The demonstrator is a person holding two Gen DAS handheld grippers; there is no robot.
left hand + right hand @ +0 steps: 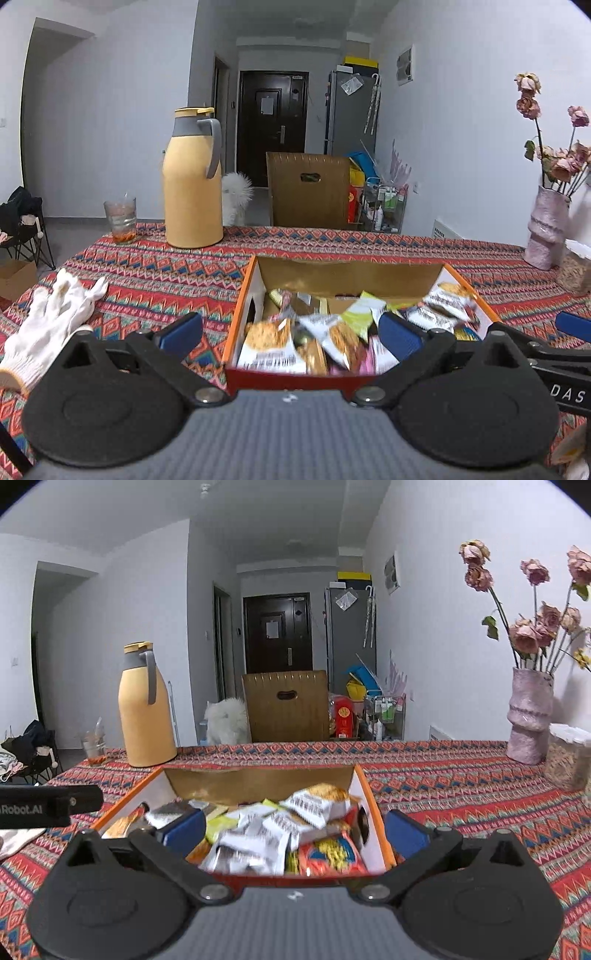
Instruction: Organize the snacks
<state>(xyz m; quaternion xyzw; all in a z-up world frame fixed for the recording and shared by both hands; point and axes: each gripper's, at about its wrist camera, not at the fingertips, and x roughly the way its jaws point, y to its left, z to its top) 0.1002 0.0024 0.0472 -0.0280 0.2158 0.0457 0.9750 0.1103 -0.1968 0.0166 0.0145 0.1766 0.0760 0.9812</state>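
Snacks (pixel 332 336) in box (pixel 347 275) lie beyond both grippers' spread, empty fingers (pixel 181 326).

So the surface (pixel 155 269) has a busy patterned cloth, and sitting on it: snack box (pixel 236 325), yellow thermos (pixel 192 195), glass (pixel 121 219), white glove (pixel 51 325), pink vase (pixel 546 229).

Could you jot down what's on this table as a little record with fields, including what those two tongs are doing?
surface: table under a red patterned cloth
container: open orange-rimmed cardboard box, holding a loose pile of wrapped snack packets
left tongs: open, empty, near edge of box
right tongs: open, empty, near edge of box
behind box: tall yellow thermos jug with grey handle, glass tumbler
left side: white cotton glove
right side: pink vase of dried roses
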